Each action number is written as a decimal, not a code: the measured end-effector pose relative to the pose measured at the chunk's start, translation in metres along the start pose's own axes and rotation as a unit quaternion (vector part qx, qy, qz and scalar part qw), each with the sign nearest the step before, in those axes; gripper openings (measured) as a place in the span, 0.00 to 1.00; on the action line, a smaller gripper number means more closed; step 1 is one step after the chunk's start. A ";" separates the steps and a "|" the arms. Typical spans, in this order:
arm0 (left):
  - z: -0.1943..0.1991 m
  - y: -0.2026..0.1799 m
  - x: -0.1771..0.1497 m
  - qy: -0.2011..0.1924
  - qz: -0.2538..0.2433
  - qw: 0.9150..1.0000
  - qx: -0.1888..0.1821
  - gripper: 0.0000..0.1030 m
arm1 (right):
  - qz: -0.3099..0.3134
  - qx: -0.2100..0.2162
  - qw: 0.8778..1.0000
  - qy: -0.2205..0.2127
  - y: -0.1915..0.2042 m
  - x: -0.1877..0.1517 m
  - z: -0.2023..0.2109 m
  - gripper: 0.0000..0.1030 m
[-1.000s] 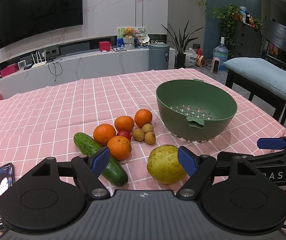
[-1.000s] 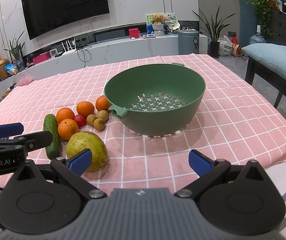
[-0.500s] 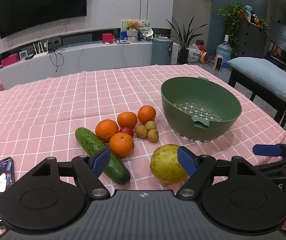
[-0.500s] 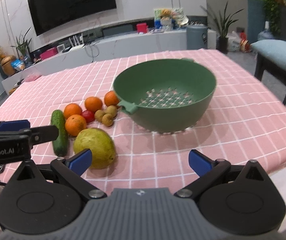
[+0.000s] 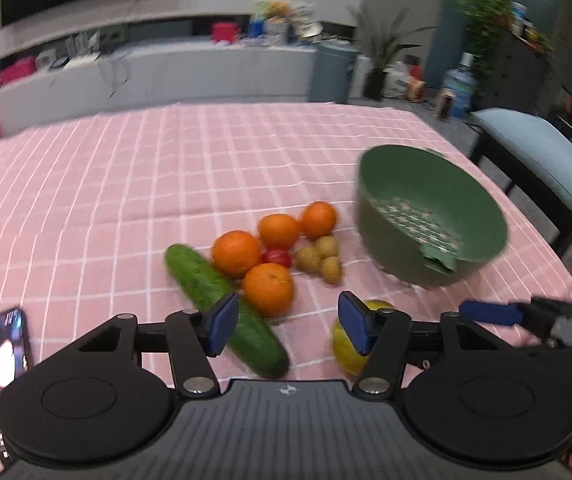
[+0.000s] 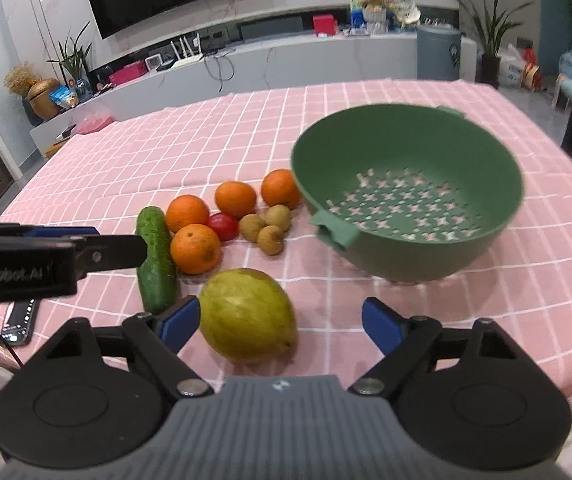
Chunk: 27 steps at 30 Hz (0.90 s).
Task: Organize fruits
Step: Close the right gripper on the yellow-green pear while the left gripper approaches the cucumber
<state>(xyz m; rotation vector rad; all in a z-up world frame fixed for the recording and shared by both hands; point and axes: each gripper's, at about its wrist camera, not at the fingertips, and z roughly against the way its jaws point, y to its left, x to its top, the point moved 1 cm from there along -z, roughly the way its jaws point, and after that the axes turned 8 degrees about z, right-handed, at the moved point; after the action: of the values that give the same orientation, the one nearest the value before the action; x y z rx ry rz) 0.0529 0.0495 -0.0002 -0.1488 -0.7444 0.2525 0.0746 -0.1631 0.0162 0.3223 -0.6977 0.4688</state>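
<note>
Right wrist view puts the big yellow-green fruit (image 6: 248,314), pear-like in shape, on the pink checked counter (image 6: 426,320) just ahead of the right tongs (image 6: 282,320), whose jaws are closing with the fruit mostly between them but not yet pressed, so nothing is held. It looks the heaviest piece here, firm and smooth-skinned, likely to roll or slip; I would take it across its widest middle and squeeze gently to avoid bruising. Left tongs (image 5: 288,328) are closing too, empty, hovering above the cucumber (image 5: 226,308) and the nearest orange (image 5: 268,288). That cucumber looks stiff and long, best held mid-length. Other oranges, a small red fruit (image 5: 276,257) and three small brown fruits (image 5: 320,258) sit clustered beside the empty green colander bowl (image 6: 406,136), the likely destination. A phone (image 5: 4,356) lies at the counter's left edge
</note>
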 end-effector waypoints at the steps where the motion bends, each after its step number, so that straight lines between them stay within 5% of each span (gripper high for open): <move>1: -0.002 0.005 0.002 0.003 0.012 1.000 0.006 0.66 | -0.001 0.006 1.000 0.002 0.002 0.002 -0.004 0.79; 7: -0.017 0.032 0.008 0.031 0.072 0.996 0.031 0.66 | -0.001 0.016 1.000 0.025 0.011 0.008 -0.030 0.78; 14: -0.033 0.053 0.010 0.064 0.133 0.989 0.016 0.66 | -0.019 0.027 0.998 0.056 0.012 0.008 -0.053 0.72; 21: -0.049 0.055 0.017 0.072 0.136 0.988 0.023 0.66 | -0.022 0.046 0.997 0.059 0.012 0.007 -0.061 0.68; 27: -0.061 0.062 0.024 0.076 0.150 0.985 0.032 0.54 | -0.023 0.055 0.996 0.060 0.011 0.006 -0.063 0.67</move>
<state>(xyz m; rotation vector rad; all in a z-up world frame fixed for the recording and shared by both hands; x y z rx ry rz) 0.1009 0.1128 -0.0428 -0.2172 -0.5593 0.5450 0.1068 -0.1242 -0.0235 0.4097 -0.5484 0.4794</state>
